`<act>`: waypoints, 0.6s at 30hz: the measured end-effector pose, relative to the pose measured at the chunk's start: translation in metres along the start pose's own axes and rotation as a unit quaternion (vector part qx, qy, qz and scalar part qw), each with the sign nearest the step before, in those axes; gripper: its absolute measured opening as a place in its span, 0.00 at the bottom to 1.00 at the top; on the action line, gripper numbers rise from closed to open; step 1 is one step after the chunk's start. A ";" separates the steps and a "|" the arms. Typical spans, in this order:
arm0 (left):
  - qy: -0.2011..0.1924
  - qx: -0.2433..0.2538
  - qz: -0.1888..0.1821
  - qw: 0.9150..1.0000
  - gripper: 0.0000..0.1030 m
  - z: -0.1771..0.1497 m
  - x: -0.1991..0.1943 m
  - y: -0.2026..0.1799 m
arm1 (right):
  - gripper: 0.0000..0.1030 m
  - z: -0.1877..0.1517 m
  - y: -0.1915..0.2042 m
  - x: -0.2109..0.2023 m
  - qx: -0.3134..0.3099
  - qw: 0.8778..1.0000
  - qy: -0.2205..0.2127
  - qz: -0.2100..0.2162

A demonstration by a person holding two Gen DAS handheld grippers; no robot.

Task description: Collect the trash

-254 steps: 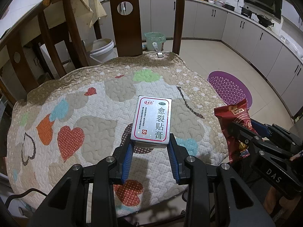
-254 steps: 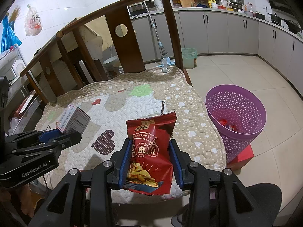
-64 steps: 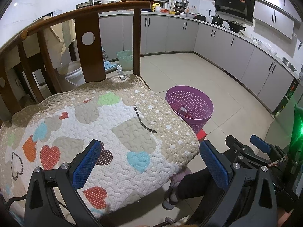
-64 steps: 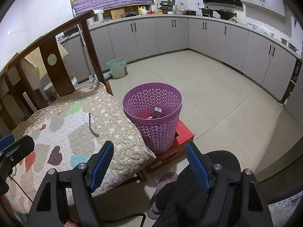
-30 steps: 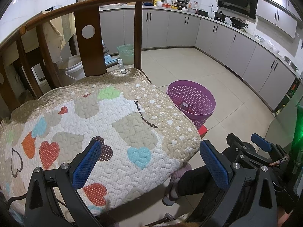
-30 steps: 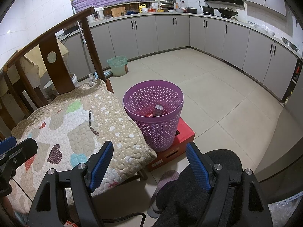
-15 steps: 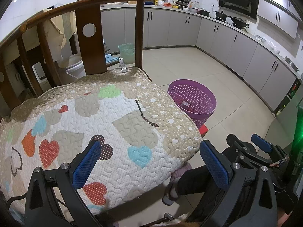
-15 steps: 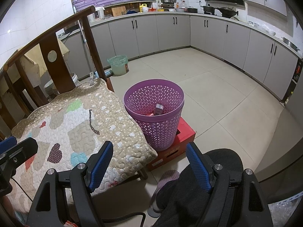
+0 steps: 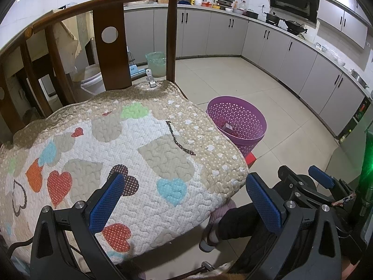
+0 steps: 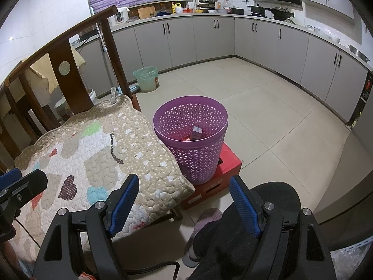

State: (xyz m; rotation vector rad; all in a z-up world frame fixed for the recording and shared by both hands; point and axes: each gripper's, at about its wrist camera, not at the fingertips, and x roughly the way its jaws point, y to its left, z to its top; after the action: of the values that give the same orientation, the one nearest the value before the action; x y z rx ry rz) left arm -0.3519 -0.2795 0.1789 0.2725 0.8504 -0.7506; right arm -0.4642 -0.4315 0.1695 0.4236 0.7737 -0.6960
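With jaws wide, both tools (image 9: 184, 200) (image 10: 184, 200) angled downward

Ahead of the left claw (image 9: 184, 193) lies a quilted cloth cushion (image 9: 112, 144), matt and puckered with stitching, on a chair of dark, smoothly varnished wood (image 9: 112, 53). The claw's pads (image 9: 106, 201) are dimpled blue rubber on matt black plastic. Beyond the right claw (image 10: 184, 200), a perforated purple plastic basket (image 10: 198, 154) stands on a red cardboard box (image 10: 229, 163); the floor tiles (image 10: 268, 116) look smooth.

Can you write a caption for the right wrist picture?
Open right gripper faces a purple basket holding a small box, beside a heart-patterned cushion.
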 end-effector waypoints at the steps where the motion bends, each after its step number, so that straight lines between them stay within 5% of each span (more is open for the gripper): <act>1: 0.001 0.000 -0.001 1.000 1.00 -0.001 0.000 0.000 | 0.81 0.000 0.000 0.000 0.000 1.000 0.000 0.001; 18: 0.007 0.000 -0.008 1.000 1.00 0.002 0.002 -0.003 | 0.81 0.000 0.001 0.000 0.000 1.000 0.004 0.002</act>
State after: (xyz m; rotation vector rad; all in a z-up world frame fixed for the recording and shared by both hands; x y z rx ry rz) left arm -0.3525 -0.2834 0.1789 0.2707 0.8665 -0.7643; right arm -0.4634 -0.4305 0.1699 0.4289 0.7797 -0.6906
